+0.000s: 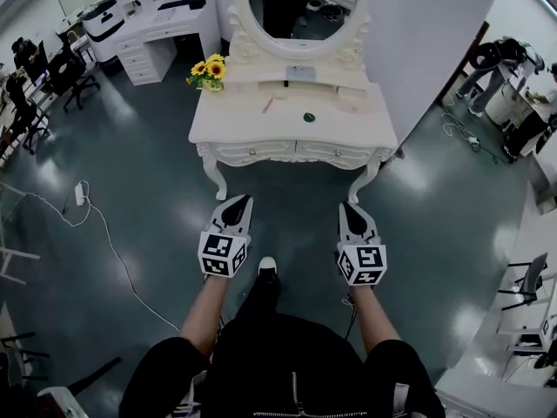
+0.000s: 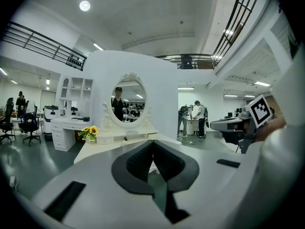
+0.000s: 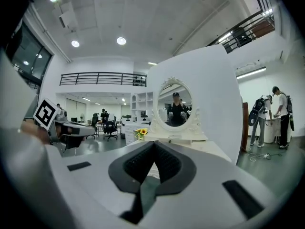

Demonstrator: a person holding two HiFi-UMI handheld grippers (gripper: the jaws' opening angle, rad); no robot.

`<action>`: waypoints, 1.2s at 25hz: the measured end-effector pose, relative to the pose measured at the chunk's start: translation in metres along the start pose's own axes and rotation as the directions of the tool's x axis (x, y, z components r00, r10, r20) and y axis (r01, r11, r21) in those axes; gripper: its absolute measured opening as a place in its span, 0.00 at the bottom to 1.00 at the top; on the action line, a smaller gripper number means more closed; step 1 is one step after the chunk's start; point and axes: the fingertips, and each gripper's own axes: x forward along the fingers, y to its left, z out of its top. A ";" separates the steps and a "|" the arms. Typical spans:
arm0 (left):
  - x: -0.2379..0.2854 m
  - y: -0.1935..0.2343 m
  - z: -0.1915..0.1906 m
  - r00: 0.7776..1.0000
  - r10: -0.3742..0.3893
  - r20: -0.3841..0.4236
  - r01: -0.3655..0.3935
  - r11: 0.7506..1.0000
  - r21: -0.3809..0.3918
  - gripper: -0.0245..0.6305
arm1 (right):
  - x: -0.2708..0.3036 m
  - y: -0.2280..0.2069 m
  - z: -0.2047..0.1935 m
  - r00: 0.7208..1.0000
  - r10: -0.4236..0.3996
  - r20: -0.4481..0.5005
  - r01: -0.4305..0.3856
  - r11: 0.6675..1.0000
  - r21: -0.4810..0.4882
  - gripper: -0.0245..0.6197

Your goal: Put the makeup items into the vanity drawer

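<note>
Both claws are held low over the glossy dark green floor (image 1: 130, 190), well short of the white carved vanity table (image 1: 231, 127).

Left claw (image 1: 237, 200): jaws together, nothing between them. Right claw (image 1: 349, 207): jaws together, empty.

Makeup items on the table top:
- thin pinkish stick (image 1: 268, 104), left of centre, lying at a slant
- small dark green round item (image 1: 308, 117), near centre, apart from the stick

Both lie in front of the oval white-framed mirror (image 1: 300, 11). The bunch of yellow sunflowers (image 1: 209, 70) stands at the table's back left corner. The two white drawer fronts (image 1: 254, 151) under the top are shut.
</note>
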 end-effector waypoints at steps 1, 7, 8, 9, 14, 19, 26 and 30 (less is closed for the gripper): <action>0.013 0.007 0.003 1.000 -0.004 0.001 0.004 1.000 0.000 0.07 | 0.014 -0.004 0.003 1.000 -0.001 -0.001 0.001 1.000 -0.001 0.05; 0.096 0.057 0.022 0.999 -0.045 -0.018 0.045 0.999 0.019 0.07 | 0.101 -0.032 0.017 0.999 -0.027 -0.019 0.028 0.999 0.022 0.05; 0.109 0.066 0.027 0.999 -0.051 -0.016 0.052 0.998 0.022 0.07 | 0.116 -0.036 0.021 0.999 -0.030 -0.019 0.031 0.999 0.021 0.05; 0.122 0.076 0.031 0.998 -0.057 -0.014 0.058 0.998 0.026 0.07 | 0.131 -0.038 0.025 0.999 -0.033 -0.017 0.033 0.999 0.019 0.05; 0.181 0.117 0.043 0.997 -0.079 -0.014 0.080 0.996 0.040 0.07 | 0.201 -0.054 0.037 0.999 -0.044 -0.014 0.044 0.999 0.012 0.05; 0.222 0.146 0.047 0.996 -0.088 -0.022 0.089 0.995 0.040 0.07 | 0.247 -0.066 0.041 0.999 -0.046 -0.019 0.047 0.999 0.013 0.05; 0.279 0.171 0.046 0.996 -0.085 -0.031 0.086 0.996 0.025 0.07 | 0.305 -0.096 0.039 0.999 -0.045 -0.026 0.045 0.999 0.016 0.05; 0.321 0.186 0.050 0.997 -0.063 -0.038 0.064 0.998 0.013 0.07 | 0.345 -0.120 0.041 0.999 -0.023 -0.028 0.024 1.000 0.013 0.05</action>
